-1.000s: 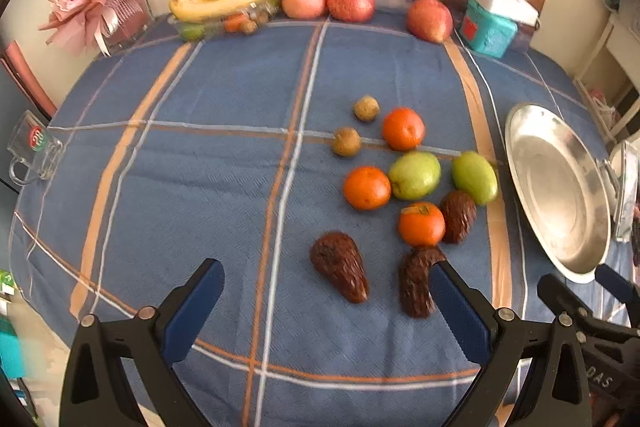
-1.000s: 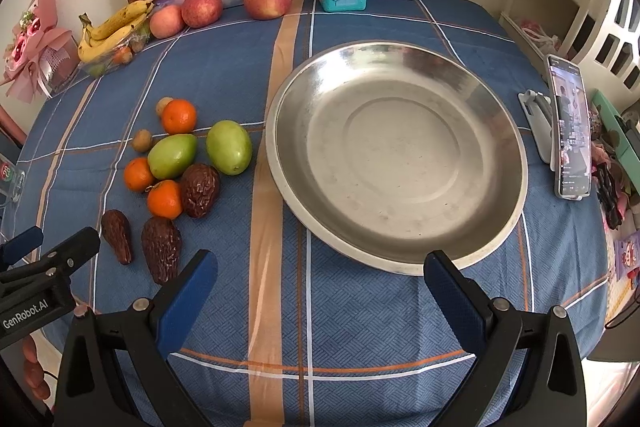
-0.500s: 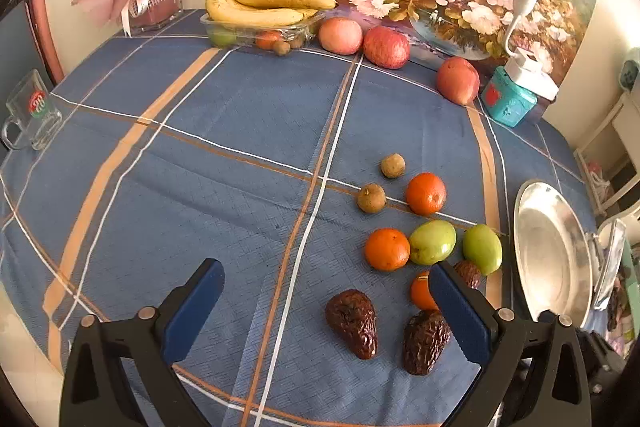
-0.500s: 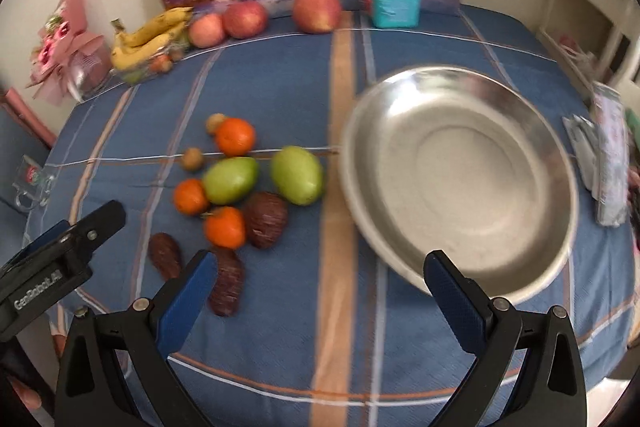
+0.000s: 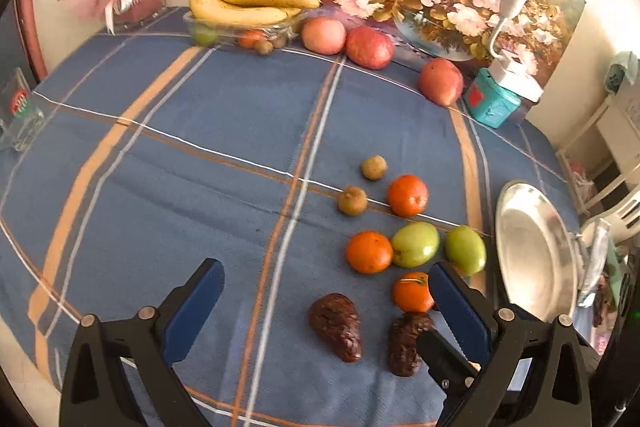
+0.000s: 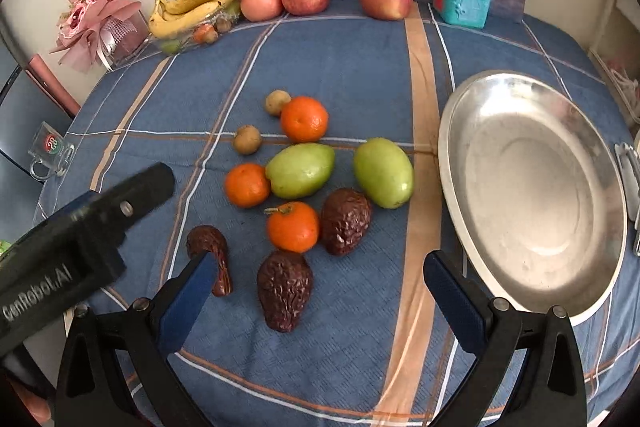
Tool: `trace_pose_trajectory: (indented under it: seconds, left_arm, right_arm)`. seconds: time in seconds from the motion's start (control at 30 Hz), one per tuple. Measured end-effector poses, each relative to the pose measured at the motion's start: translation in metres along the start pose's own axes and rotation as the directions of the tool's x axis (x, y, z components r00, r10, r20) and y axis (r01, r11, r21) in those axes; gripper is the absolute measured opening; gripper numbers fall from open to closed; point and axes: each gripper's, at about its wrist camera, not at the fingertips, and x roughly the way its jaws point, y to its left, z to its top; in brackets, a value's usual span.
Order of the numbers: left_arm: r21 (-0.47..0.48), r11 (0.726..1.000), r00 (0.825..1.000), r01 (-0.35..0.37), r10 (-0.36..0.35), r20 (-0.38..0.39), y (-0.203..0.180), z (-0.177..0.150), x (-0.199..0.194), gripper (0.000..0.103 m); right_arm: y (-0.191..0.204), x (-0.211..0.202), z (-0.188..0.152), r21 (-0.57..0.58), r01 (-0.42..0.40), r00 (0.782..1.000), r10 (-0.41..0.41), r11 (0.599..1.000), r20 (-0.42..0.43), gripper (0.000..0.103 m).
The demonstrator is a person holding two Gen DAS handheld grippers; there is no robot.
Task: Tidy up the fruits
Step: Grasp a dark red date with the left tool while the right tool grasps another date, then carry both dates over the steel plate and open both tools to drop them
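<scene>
Since the earlier pictures, both cameras have been swung leftward, so the fruit cluster is now centred before the right claw (image 6: 316,291) and the steel plate (image 6: 532,195) is pushed toward 3 o'clock. Both claws are held wide open and nothing is gripped; the left claw (image 5: 324,303) hangs over bare cloth, its right finger partly covering the fruits.

From the right claw, the nearest dark wrinkled fruit (image 6: 285,291) lies straight ahead at 12 o'clock, just beyond the fingertips, its long axis running roughly from 6 to 12 o'clock with the narrow end nearer. This claw is judged the nearer one for it. A second dark fruit (image 6: 211,255) is half hidden behind the left finger at 10 o'clock. Close behind, an orange (image 6: 293,227) and a third dark fruit (image 6: 346,221) are nearly touching the first, so little room is left there. Further are two green fruits (image 6: 300,170), two oranges and two small brown fruits. At the far worktop (image 6: 340,67) edge, apples and bananas are seen.
</scene>
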Motion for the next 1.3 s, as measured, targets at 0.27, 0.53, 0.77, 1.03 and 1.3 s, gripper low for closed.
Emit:
trace_pose_trajectory:
  seconds: [0.27, 0.53, 0.77, 1.03, 1.3]
  left_arm:
    - [0.04, 0.998, 0.996, -0.048, 0.051, -0.067, -0.004, -0.006, 0.015, 0.103]
    - [-0.006, 1.0, 0.984, -0.021, 0.02, -0.174, 0.003, -0.014, 0.033, 0.075]
    - [-0.024, 0.999, 0.973, 0.021, -0.026, -0.228, 0.0, -0.021, 0.042, 0.057]
    - [-0.056, 0.997, 0.961, 0.054, -0.067, -0.269, 0.001, -0.029, 0.044, 0.038]
    - [-0.119, 0.992, 0.978, 0.029, -0.053, -0.2, 0.02, -0.022, 0.026, 0.038]
  right_arm:
    - [0.007, 0.007, 0.0, -0.043, 0.009, 1.0, -0.01, 0.999, -0.027, 0.103]
    - [0.013, 0.012, 0.0, -0.072, 0.012, 0.998, -0.016, 0.997, -0.057, 0.083]
    - [0.016, 0.019, -0.003, -0.078, -0.01, 0.996, 0.004, 0.997, -0.087, 0.054]
    - [0.017, 0.028, -0.005, -0.062, -0.043, 0.991, 0.035, 0.997, -0.126, 0.048]
    - [0.018, 0.023, -0.005, -0.05, -0.081, 0.99, 0.075, 0.995, -0.117, 0.035]
